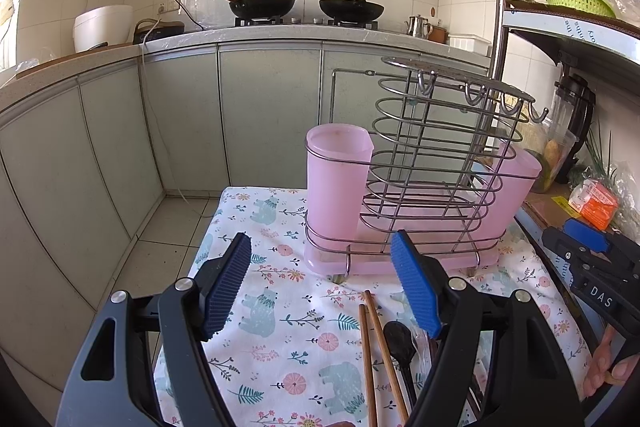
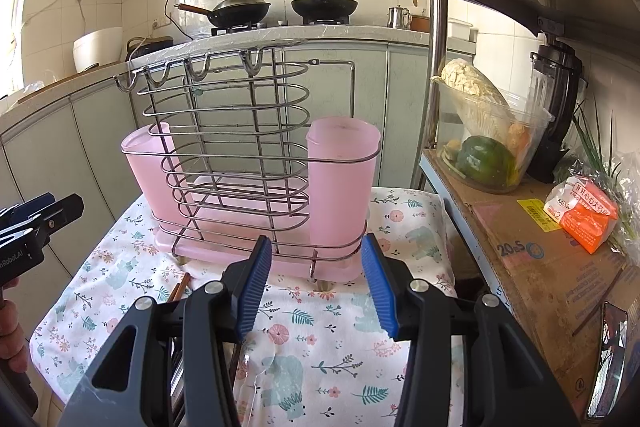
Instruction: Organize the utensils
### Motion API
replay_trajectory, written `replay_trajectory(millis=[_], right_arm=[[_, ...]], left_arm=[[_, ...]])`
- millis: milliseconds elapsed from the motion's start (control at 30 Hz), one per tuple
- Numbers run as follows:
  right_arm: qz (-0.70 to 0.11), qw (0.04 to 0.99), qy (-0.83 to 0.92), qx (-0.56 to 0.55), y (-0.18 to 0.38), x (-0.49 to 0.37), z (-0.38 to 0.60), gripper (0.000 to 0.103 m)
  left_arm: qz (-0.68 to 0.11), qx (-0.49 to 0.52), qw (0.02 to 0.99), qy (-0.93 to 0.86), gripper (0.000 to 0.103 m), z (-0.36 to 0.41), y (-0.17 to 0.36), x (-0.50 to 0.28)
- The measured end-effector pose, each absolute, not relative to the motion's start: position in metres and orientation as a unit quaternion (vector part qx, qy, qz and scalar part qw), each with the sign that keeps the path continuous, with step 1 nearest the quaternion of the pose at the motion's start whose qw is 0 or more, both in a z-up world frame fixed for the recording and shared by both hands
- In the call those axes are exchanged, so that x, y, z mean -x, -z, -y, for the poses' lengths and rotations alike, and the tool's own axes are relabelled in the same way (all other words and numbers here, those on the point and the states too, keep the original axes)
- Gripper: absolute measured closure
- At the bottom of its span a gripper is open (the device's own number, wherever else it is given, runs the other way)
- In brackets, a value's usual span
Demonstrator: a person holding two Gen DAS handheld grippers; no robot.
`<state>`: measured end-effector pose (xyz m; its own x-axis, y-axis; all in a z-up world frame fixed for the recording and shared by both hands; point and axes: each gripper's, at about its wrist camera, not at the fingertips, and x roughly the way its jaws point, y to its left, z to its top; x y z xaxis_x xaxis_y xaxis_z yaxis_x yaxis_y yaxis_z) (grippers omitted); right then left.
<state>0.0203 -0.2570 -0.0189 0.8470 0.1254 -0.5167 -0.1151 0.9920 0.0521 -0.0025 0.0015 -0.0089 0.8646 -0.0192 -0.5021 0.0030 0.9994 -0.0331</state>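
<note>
A wire utensil rack (image 1: 436, 163) with pink plastic cups (image 1: 338, 187) and a pink drip tray stands at the far end of a small table with a floral cloth (image 1: 280, 327); it also shows in the right wrist view (image 2: 240, 163). Wooden chopsticks (image 1: 374, 355), a black spoon (image 1: 400, 345) and a clear plastic spoon (image 2: 260, 371) lie on the cloth near me. My left gripper (image 1: 320, 287) is open and empty above the cloth, left of the utensils. My right gripper (image 2: 316, 287) is open and empty, just short of the rack.
A metal shelf on the right holds a cardboard sheet (image 2: 540, 267), a clear tub of vegetables (image 2: 488, 139), a blender (image 2: 560, 99) and an orange packet (image 2: 584, 215). Kitchen cabinets and a counter with two woks (image 1: 348, 7) stand behind. Tiled floor lies left of the table.
</note>
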Motion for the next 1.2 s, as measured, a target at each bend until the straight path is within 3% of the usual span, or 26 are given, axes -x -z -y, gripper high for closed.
replay_trajectory(millis=[567, 933, 1200], right_arm=[[-0.265, 0.963, -0.044, 0.002, 0.025, -0.014, 0.259, 0.057], [-0.315, 0.945, -0.082, 0.004, 0.051, -0.020, 0.254, 0.057], [-0.340, 0.935, -0.100, -0.018, 0.068, -0.024, 0.254, 0.057]], left_arm=[[-0.319, 0.014, 0.947, 0.021, 0.030, -0.015, 0.033, -0.002], [-0.365, -0.009, 0.929, 0.053, 0.030, -0.008, 0.058, -0.002], [-0.411, -0.004, 0.908, 0.081, 0.052, -0.001, 0.079, -0.011]])
